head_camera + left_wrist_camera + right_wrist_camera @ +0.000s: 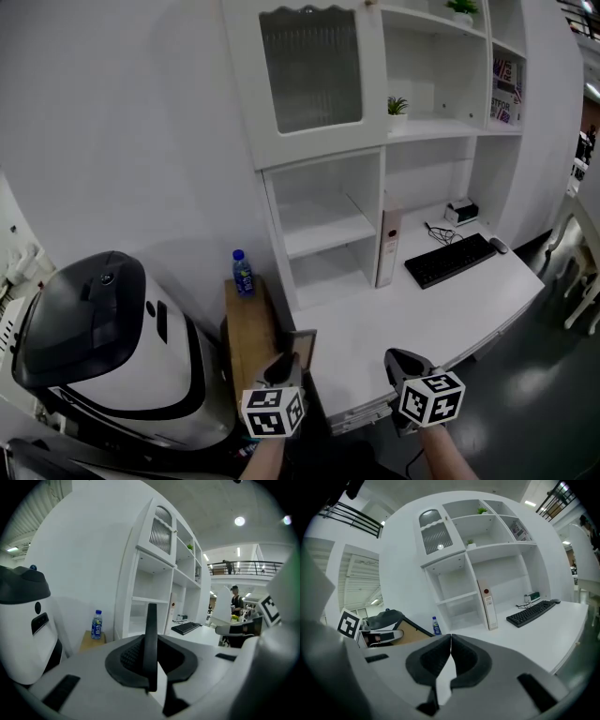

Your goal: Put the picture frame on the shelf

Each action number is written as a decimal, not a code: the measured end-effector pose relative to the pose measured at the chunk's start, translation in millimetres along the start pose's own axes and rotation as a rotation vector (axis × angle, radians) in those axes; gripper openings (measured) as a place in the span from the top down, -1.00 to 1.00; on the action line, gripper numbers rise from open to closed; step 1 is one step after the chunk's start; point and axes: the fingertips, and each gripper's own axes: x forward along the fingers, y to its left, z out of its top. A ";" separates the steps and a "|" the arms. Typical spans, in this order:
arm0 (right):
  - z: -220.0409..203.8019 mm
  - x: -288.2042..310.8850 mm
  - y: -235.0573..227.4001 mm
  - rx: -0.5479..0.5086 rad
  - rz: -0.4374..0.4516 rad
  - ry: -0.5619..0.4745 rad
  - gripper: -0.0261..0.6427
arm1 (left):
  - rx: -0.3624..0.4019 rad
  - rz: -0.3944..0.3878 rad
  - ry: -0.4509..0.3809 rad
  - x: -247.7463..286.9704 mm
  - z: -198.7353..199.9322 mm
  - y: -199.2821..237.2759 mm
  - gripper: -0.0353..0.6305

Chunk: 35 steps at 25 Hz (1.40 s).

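Gripping: left gripper fingers closed on the picture frame, held upright.
Right gripper: fingers pressed together, empty.
Head view: frame at the counter near-left corner, apart from the shelf.
Left gripper view: frame edge-on, a thin dark strip.

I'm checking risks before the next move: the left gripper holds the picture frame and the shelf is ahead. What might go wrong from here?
1. The left gripper pinches the picture frame by one thin edge, so it may swing or slip on the way.
2. The blue bottle stands on the wooden stand beside the shelf; a wide swing might knock it over.
3. The frame might catch on the shelf's upright.
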 end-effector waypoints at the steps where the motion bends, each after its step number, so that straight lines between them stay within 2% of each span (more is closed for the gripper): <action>1: 2.6 4.1 -2.1 -0.003 0.004 0.002 0.92 | 0.006 0.002 -0.001 4.7 3.2 -0.5 0.73; 10: 19.5 31.3 -15.9 -0.002 0.047 0.011 0.92 | 0.102 0.020 -0.051 36.0 49.7 -3.5 0.74; 18: 30.2 43.8 -21.1 -0.007 0.067 0.008 0.92 | 0.256 0.018 -0.118 52.4 107.7 -19.4 0.74; 28: 39.5 52.2 -18.2 -0.020 0.093 0.002 0.92 | 0.413 -0.011 -0.192 64.2 171.0 -43.7 0.74; 35: 41.9 57.0 -19.0 -0.023 0.105 0.000 0.92 | 0.575 0.013 -0.244 77.4 215.0 -56.3 0.75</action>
